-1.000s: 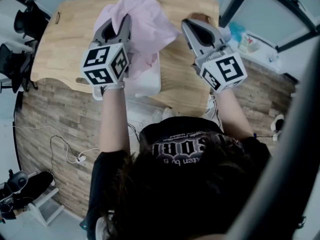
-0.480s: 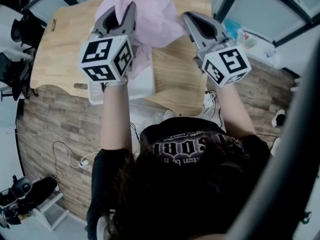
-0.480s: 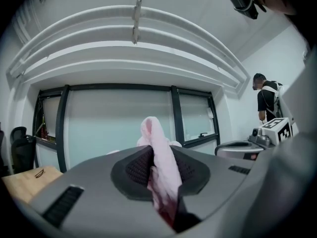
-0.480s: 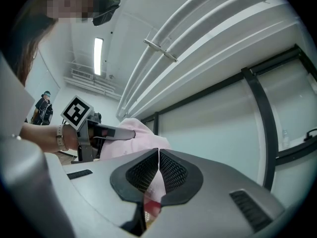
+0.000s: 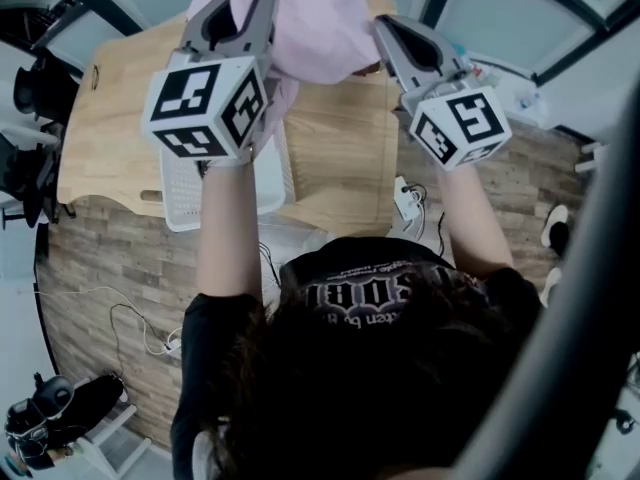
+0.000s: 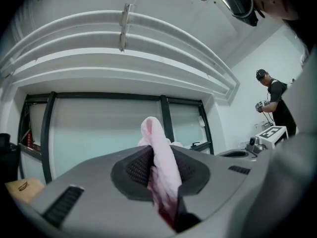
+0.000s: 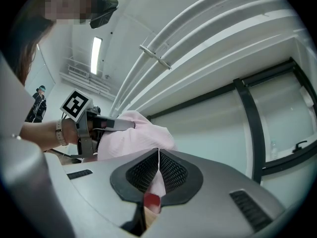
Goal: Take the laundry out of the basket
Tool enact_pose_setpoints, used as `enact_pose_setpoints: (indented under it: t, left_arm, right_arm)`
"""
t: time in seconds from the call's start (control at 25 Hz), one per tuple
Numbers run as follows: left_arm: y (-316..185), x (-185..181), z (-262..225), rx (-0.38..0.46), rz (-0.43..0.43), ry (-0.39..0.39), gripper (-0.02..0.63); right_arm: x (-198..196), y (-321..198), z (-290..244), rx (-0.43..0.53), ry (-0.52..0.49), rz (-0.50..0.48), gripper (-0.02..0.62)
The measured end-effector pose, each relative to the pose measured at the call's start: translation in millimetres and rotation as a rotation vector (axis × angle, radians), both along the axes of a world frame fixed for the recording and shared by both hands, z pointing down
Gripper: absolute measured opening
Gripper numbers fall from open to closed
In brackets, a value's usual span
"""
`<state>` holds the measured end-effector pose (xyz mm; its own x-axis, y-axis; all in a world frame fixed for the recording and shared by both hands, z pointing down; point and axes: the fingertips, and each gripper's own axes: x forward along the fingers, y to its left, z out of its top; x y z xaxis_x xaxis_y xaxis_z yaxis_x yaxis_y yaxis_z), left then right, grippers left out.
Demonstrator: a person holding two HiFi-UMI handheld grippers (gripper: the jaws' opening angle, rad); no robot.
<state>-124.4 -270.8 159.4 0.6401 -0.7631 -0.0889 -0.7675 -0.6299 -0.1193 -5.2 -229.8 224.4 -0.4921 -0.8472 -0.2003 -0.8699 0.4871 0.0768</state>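
Note:
A pink garment (image 5: 322, 20) hangs in the air above the wooden table (image 5: 345, 153), stretched between both grippers. My left gripper (image 5: 250, 3) is shut on a thick fold of it; in the left gripper view pink cloth (image 6: 161, 157) fills the gap between the pads. My right gripper (image 5: 385, 36) is shut on a thin edge of the same garment (image 7: 132, 137), pinched between its pads (image 7: 171, 172). The white laundry basket (image 5: 185, 193) stands on the table's near edge below my left forearm. Its inside is mostly hidden by the arm.
A power strip and cables (image 5: 405, 198) lie on the wood-pattern floor near the table. Black chairs (image 5: 25, 78) stand at the left. Small items (image 5: 520, 93) lie at the right. A person (image 6: 275, 105) stands far off by a bench. Glass partitions lie ahead.
Both grippers have risen and moved away from the body with the pink garment. The cloth has come up out of the basket, whose white wall now shows more.

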Motion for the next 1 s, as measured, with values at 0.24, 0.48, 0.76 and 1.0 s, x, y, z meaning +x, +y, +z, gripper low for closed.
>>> enact_pose_setpoints:
  t: [0.24,0.48,0.76,1.0]
  left_arm:
    - [0.7,38.4,-13.0,0.014,0.063,0.030,0.061]
    - [-0.1,74.8,-11.0,0.003,0.115,0.054,0.061]
    - [3.8,111.9,16.1,-0.039,0.151,0.046,0.061]
    - [5.4,133.2,59.8,-0.107,0.165,0.051,0.061]
  right_arm:
    - [35.2,2.6,-11.8,0.026,-0.006,0.050,0.029]
    - [67.8,4.5,-13.5,0.032,-0.015,0.098,0.029]
    - [99.0,9.3,-5.0,0.015,-0.019,0.136,0.029]
    - [117.5,7.8,9.3,-0.020,-0.027,0.140,0.029]
